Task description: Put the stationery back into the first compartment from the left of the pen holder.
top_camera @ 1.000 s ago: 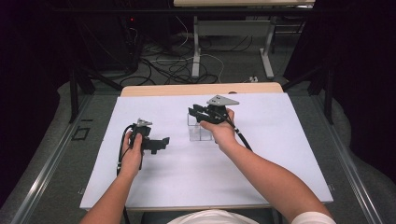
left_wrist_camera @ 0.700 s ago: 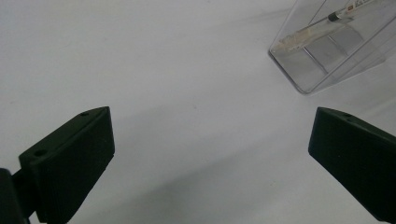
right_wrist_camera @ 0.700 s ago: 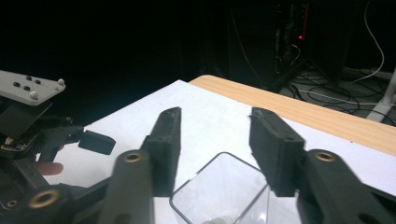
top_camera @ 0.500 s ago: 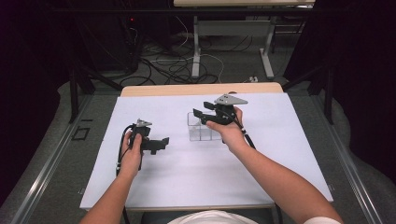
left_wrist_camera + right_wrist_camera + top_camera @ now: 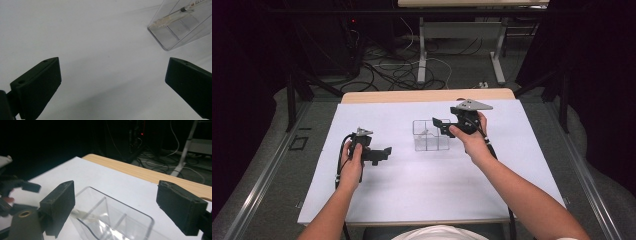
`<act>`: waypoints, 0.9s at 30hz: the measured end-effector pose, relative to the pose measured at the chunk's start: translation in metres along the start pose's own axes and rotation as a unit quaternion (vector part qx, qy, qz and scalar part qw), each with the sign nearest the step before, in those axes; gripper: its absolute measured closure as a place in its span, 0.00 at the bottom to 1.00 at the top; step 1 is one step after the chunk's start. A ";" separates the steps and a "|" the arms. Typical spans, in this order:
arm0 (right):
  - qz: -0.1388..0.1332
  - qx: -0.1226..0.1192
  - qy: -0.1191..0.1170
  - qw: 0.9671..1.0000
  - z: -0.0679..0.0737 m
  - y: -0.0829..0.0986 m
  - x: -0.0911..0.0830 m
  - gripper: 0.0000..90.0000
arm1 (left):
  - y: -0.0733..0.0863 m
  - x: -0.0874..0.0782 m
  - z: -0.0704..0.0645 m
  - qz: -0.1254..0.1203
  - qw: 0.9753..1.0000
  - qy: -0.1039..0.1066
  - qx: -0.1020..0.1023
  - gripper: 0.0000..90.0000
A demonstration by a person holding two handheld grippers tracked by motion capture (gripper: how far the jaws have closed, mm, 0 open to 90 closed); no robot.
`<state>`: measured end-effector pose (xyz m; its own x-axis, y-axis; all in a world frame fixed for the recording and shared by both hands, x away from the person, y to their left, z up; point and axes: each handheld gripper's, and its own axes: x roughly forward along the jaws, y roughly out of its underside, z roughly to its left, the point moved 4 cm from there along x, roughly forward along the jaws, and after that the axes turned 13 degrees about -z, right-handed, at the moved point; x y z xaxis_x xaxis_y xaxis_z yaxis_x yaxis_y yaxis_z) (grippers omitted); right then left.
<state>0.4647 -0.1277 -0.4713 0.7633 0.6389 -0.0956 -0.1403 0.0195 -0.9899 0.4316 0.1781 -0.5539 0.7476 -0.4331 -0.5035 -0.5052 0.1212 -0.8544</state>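
White paper (image 5: pixel 412 185) covers nearly the whole tabletop, leaving a strip of pale wood (image 5: pixel 427 95) bare along the far edge. Broad open sheet lies between the two hands and toward the near edge, and more runs out to the right of the raised arm. Beyond the table the floor is dark, with loose cables (image 5: pixel 397 70) and the legs of another table (image 5: pixel 422 55) behind them; a metal rail (image 5: pixel 267 175) runs along the left side.

Out on the sheet, right of centre toward the far edge, stands a clear plastic organizer (image 5: pixel 430 135), split by inner walls into compartments. A pen (image 5: pixel 175 15) leans inside it, tip end down near the floor of one compartment on the side facing the left hand; which compartment exactly, I cannot tell. In the right gripper view, a pale streak low in the nearest cell looks like the same pen.

The right gripper (image 5: pixel 441 126) is held above the organizer's right end, jaws spread wide and gripping nothing; in its own view the two jaws frame the container's open top from above. The right hand (image 5: pixel 467 137) holds it up off the table.

The left gripper (image 5: pixel 384 152) sits low over the paper well to the left of the organizer, pointing toward it, jaws also parted wide with only blank sheet between them. The left hand (image 5: pixel 352 162) wraps its handle, a cable (image 5: pixel 341 155) looping back beside the wrist.
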 end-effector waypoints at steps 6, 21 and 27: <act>0.008 -0.010 0.020 1.000 -0.014 0.002 -0.016 0.05 | 0.000 -0.001 0.002 0.000 1.000 -0.002 0.001 0.00; 0.027 0.001 0.070 0.997 -0.056 0.026 -0.059 0.00 | 0.000 -0.002 0.004 -0.001 1.000 -0.005 -0.006 0.00; 0.030 0.005 0.100 0.995 -0.076 0.040 -0.074 0.00 | 0.000 -0.003 0.006 -0.003 1.000 -0.008 -0.007 0.00</act>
<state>0.4506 -0.2324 -0.5115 0.8630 0.4740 -0.1747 -0.1951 -0.0062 -0.9808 0.4323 0.1848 -0.5531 0.7581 -0.4187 -0.5000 -0.5063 0.1054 -0.8559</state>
